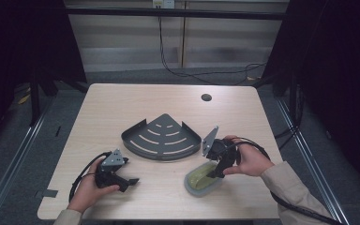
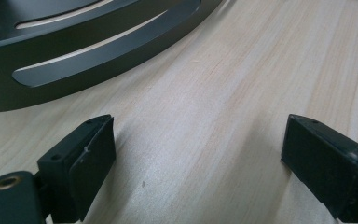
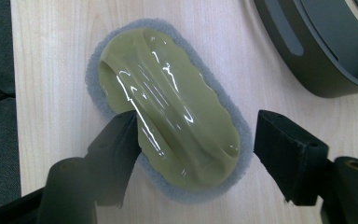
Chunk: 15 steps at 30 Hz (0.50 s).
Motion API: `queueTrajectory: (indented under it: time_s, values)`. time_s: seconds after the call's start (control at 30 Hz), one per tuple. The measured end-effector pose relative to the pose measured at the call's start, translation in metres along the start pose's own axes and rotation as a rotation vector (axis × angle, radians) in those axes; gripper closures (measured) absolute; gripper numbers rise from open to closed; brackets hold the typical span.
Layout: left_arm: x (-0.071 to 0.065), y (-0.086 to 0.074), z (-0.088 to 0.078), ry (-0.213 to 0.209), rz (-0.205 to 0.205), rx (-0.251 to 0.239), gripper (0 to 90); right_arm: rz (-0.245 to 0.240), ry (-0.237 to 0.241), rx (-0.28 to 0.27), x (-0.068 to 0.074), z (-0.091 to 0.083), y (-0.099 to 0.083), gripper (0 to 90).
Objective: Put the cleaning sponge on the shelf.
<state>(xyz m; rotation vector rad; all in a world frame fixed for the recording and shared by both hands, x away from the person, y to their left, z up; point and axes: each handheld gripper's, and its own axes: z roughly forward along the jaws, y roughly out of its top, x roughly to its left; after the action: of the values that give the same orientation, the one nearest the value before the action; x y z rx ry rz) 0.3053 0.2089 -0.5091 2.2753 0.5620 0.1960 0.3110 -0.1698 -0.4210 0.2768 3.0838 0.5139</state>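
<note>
My right gripper (image 1: 214, 172) straddling the scrub pad (image 3: 168, 112)

The olive-topped, grey-edged pad lies flat on the table (image 1: 122, 101), near right, just in front of the dark corner rack (image 1: 161, 137); my jaws stand on both sides of it, not yet pressing. My left gripper (image 1: 130, 182) rests near left, jaws wide, nothing between them

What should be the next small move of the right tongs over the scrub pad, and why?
Probably close the right tongs a little more on the scrub pad. The jaws already straddle its olive-green handle, one jaw touching its side, the other still apart from it, so nothing is gripped yet. The pad lies flat on the table beside the dark corner rack.
</note>
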Motion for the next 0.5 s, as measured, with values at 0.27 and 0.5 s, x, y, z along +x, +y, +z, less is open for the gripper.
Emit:
queueTrajectory:
  time_s: [0.27,0.5]
  values:
    - [0.0,0.0,0.0,0.0,0.0,0.0,9.3,-0.059,0.014,0.027,0.0,0.007,0.007,41.4]
    - [0.0,0.0,0.0,-0.002,0.0,-0.002,9.3,-0.108,0.041,0.076,0.001,0.016,0.015,50.9]
